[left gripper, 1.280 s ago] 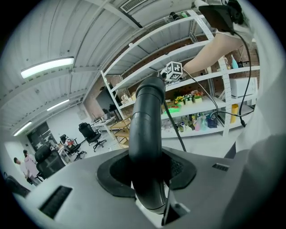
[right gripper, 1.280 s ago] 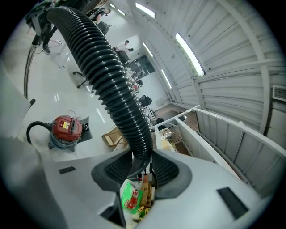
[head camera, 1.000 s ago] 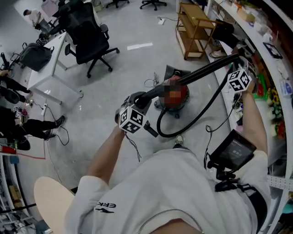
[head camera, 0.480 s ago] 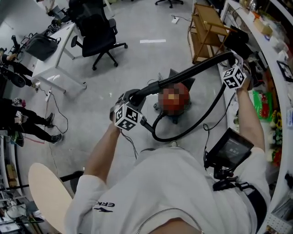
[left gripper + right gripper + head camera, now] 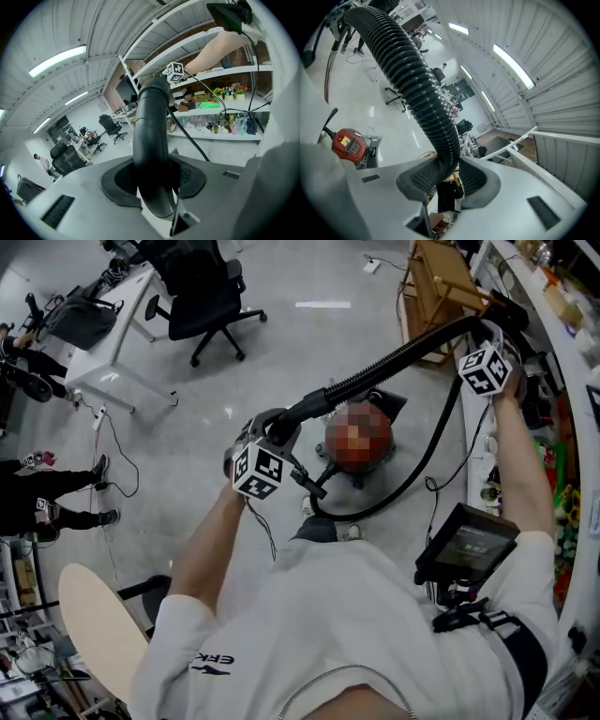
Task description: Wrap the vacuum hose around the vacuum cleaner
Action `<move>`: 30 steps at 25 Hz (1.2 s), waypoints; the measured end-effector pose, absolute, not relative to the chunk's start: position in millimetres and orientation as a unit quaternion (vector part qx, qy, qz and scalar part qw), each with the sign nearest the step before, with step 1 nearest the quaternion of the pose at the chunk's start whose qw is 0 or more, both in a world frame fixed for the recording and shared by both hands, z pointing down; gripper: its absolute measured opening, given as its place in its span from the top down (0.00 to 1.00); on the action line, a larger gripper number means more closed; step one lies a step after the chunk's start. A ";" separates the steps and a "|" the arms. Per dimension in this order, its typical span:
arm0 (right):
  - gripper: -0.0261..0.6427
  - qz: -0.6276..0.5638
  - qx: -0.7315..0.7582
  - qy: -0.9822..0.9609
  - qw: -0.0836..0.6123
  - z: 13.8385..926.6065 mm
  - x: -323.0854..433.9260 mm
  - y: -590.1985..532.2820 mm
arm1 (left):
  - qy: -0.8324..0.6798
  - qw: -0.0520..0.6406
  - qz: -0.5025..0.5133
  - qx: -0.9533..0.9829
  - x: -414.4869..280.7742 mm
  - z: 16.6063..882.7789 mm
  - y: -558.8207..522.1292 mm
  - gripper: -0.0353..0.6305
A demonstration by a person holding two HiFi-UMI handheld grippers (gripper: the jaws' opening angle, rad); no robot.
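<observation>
Wrap not started, as far as I can judge. The vacuum hose (image 5: 394, 362) is stretched in the air between my two grippers, and I see no turn of it lying on the vacuum cleaner (image 5: 348, 145). The canister sits on the floor (image 5: 281, 343), below and between the grippers. Past the right gripper (image 5: 486, 343) the hose drops in a slack loop to the floor just in front of the canister. All the winding is left to do.

Left gripper (image 5: 272, 437): jaws clamped on the smooth curved end of the hose. Right gripper: jaws clamped on the ribbed part, further along.

Head view only: the whole layout, both grippers, the span and the slack loop. The canister body there is mostly under a blur patch.

Left gripper view only: the smooth end seated between the pads, with the right gripper's marker cube (image 5: 175, 71) and wall shelves (image 5: 220, 101) beyond. No vacuum cleaner in it.

Right gripper view only: the ribs pinched between the pads and the red canister in plain sight, low at left, well apart from the jaws.
</observation>
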State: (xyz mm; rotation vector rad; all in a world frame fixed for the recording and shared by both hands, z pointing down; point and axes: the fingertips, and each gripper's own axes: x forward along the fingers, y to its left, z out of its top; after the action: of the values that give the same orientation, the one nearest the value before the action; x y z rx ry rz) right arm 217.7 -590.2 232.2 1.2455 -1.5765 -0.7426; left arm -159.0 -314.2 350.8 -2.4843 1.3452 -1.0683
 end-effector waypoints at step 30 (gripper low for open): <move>0.78 -0.359 0.428 -0.640 0.527 259.0 -22.2 -800.5 | 0.478 0.009 -0.331 -0.813 -309.7 406.6 -453.6 0.74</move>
State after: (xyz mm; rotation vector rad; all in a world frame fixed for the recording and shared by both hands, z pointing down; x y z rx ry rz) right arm -22.2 -800.5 259.0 1.0231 -1.5305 -0.8574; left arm -309.7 -453.6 406.6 -2.5416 1.4946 -1.0338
